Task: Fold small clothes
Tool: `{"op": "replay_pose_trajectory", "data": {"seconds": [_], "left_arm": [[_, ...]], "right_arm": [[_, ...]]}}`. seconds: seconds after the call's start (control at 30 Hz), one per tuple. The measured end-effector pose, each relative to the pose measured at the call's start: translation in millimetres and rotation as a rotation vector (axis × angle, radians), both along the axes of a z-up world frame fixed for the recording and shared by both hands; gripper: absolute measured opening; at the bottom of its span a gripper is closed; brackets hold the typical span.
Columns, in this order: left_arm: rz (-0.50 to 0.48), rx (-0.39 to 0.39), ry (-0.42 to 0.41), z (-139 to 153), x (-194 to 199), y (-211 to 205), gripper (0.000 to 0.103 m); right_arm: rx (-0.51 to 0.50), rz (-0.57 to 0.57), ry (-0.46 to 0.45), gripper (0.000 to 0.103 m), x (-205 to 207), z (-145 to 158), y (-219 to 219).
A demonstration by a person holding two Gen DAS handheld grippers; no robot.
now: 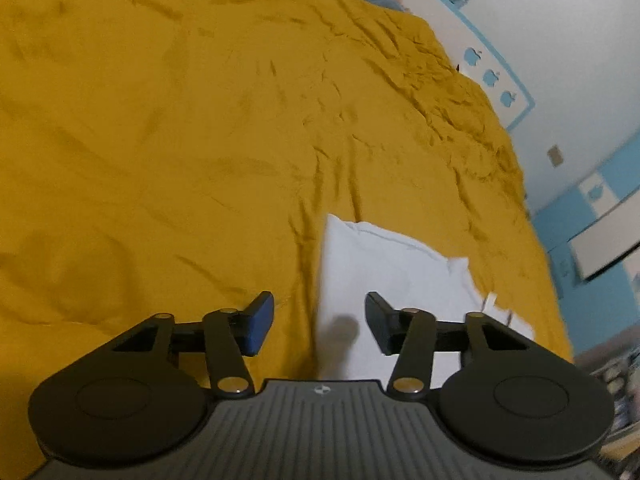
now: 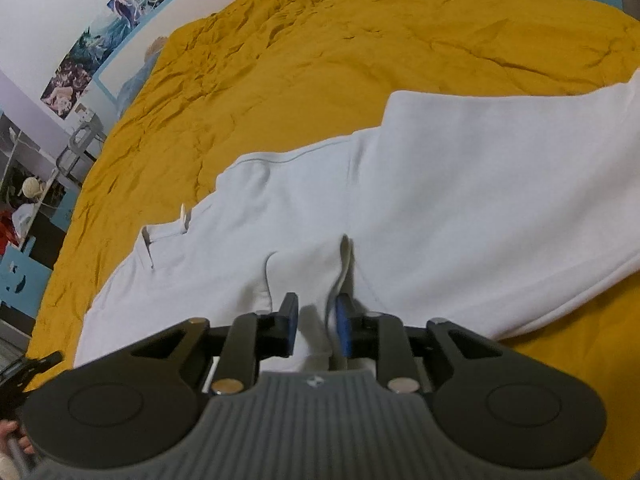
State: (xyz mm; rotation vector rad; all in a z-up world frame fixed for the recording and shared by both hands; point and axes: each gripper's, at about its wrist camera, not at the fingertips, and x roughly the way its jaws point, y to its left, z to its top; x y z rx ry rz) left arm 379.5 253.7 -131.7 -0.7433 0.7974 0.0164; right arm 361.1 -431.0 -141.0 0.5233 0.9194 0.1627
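Note:
A white garment (image 2: 420,208) lies spread on a mustard-yellow bedspread (image 2: 320,60). In the right wrist view my right gripper (image 2: 316,326) is closed on a bunched fold of the white garment, which rises in a ridge between the blue pads. In the left wrist view my left gripper (image 1: 320,322) is open and empty, hovering over the near left edge of the white garment (image 1: 396,276), with its left finger over the bedspread (image 1: 180,140).
The wrinkled bedspread fills most of both views. A white and blue wall with posters (image 2: 108,36) runs along the far side of the bed. Shelving and clutter (image 2: 28,200) stand at the left of the right wrist view.

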Motion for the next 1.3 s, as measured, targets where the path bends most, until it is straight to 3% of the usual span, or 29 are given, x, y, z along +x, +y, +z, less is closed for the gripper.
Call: {"op": "replay_pose_trajectory", "data": {"seconds": [0.03,0.13,0.2,0.3,0.37,0.43,0.5,0.7,0.8,0.93,1.07,1.13,1.3], "left_arm": [[0.004,-0.029,0.001,-7,5,0,0.049],[0.019,-0.042,-0.012,-16,15,-2,0.029],[0.029,-0.041,-0.038,-15,14,-2,0.012],[0.016,0.015,-0.126,3,2,-6,0.004],[-0.009,0.024,-0.185,14,-3,-8,0.004],[-0.027,0.092,-0.211,24,-5,-13,0.004],[-0.03,0.177,-0.159,21,2,-18,0.004],[-0.055,0.311,-0.018,-3,17,-34,0.007],[-0.036,0.337,0.003,8,11,-33,0.016],[-0.004,0.366,0.006,29,-6,-34,0.017],[-0.052,0.363,-0.02,46,-20,-43,0.017],[-0.095,0.38,-0.007,50,-28,-54,0.017],[-0.154,0.408,0.034,47,-57,-70,0.017]], "right_arm": [[0.003,0.005,-0.003,0.017,0,0,0],[0.001,0.018,-0.008,0.017,-1,-3,2],[0.0,0.02,-0.017,0.008,-1,-5,0],[-0.008,0.016,-0.035,0.002,-4,-6,-1],[-0.012,0.021,-0.072,0.001,-9,-2,1],[-0.034,0.03,-0.109,0.001,-14,3,4],[-0.063,0.026,-0.119,0.001,-16,3,7],[-0.109,0.0,-0.068,0.0,-11,-11,11],[-0.148,-0.004,-0.068,0.0,-13,-7,12],[-0.208,-0.023,-0.082,0.0,-21,8,2],[-0.161,-0.021,-0.109,0.008,-32,26,-15],[-0.131,-0.002,-0.11,0.018,-35,31,-14],[-0.132,0.06,-0.081,0.019,-39,23,5]]}}
